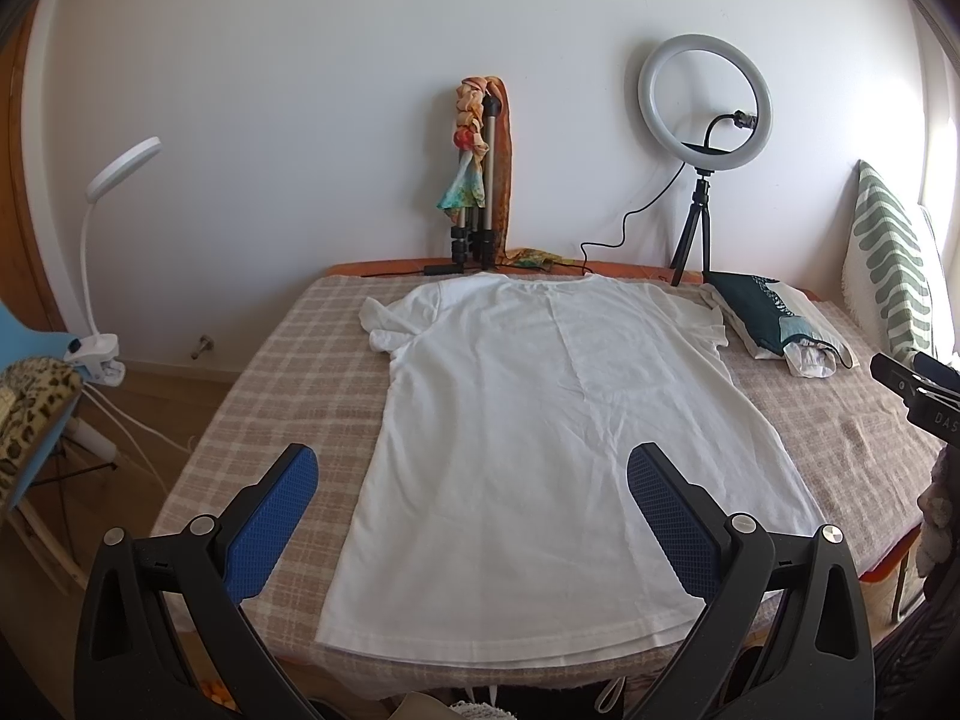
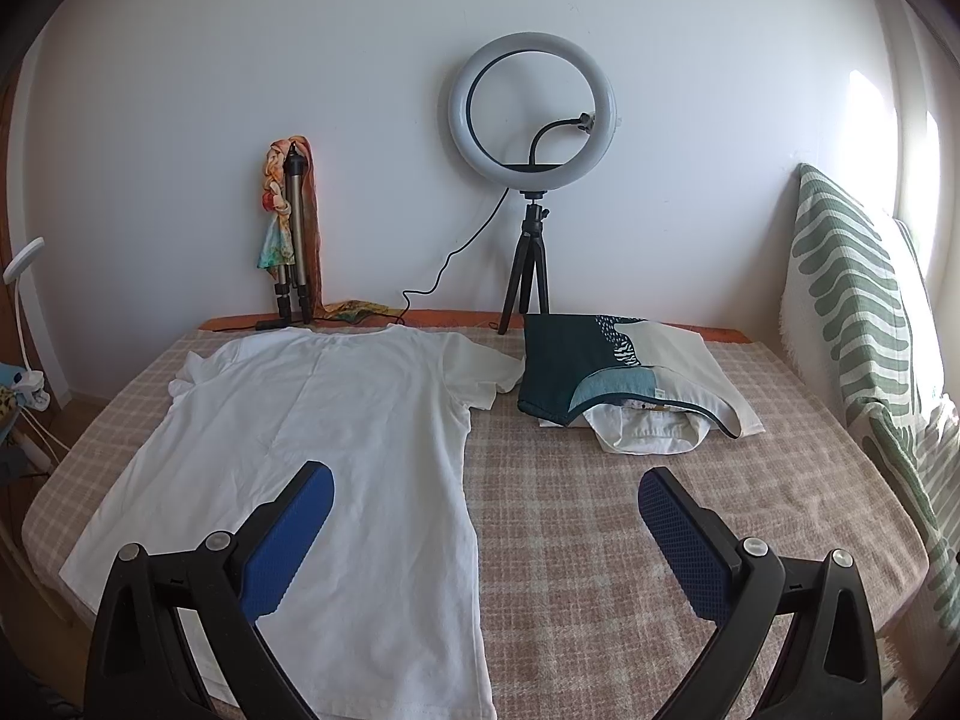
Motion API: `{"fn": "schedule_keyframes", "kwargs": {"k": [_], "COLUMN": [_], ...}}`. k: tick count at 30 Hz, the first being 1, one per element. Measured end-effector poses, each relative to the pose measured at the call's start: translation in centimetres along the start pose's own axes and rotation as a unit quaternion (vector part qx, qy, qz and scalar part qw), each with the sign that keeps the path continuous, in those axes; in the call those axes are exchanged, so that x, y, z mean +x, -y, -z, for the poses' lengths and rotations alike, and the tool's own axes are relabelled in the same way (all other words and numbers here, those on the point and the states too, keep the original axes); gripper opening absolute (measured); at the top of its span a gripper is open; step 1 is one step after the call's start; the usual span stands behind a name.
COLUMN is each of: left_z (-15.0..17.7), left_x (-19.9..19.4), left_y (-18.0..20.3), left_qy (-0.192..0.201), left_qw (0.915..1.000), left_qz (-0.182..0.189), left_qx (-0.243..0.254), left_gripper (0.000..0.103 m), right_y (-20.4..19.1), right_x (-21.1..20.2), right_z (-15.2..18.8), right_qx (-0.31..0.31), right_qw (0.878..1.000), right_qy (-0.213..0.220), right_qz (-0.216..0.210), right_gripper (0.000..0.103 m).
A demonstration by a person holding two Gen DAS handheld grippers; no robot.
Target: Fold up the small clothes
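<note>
t-shirt [image 1: 540,420]: white, spread flat on the checked table cover [image 2: 660,510], neck toward the wall, hem at the near edge; its left sleeve [image 1: 387,327] is bunched, the right sleeve lies flat.
left gripper [image 1: 474,492]: fingers apart, holding nothing, hovering above the hem end of the t-shirt.
right gripper [image 2: 486,516]: fingers apart, holding nothing, hovering over the t-shirt's right side edge and the bare cover beside it.
step in hand: judged as the approach before the first fold; no fold is made yet.
method: smooth the bunched sleeve first; pinch both layers at the hem corner and the matching shoulder; lift low, carry the side across evenly, and keep the edges parallel.
caution: the bag [image 2: 606,378] lies just beside the right sleeve; whether they touch cannot be told. keep the grip clear of it.
writing: the letters "das" show on the black part at the right edge of the left view; no label is readable on the t-shirt.
</note>
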State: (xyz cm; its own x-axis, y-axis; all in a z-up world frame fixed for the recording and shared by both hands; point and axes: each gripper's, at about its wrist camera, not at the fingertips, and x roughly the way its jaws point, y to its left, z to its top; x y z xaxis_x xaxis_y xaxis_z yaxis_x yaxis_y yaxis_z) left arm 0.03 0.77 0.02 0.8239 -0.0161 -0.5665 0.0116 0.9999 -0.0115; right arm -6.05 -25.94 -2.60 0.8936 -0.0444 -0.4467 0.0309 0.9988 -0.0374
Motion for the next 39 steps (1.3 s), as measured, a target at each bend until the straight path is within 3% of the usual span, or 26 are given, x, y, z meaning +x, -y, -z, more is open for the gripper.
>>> {"fn": "schedule_keyframes", "kwargs": {"k": [24,39], "left_z": [0.4,1.4], "left_x": [-0.1,0.8], "left_y": [-0.1,-4.4], "left_qy": [-0.002,-0.022], "left_qw": [1.0,0.9991], "left_qz": [-0.002,-0.016], "left_qx": [-0.002,-0.032], "left_gripper": [0.103,0.103], "right_y": [-0.5,-3.2], "right_x": [0.0,1.0], "right_z": [-0.1,-0.7], "right_qx": [-0.005,-0.012], "right_qw": [1.0,1.0], "right_qy": [0.01,0.009], "right_qz": [0.006,-0.001], "right_gripper": [0.103,0.103]}}
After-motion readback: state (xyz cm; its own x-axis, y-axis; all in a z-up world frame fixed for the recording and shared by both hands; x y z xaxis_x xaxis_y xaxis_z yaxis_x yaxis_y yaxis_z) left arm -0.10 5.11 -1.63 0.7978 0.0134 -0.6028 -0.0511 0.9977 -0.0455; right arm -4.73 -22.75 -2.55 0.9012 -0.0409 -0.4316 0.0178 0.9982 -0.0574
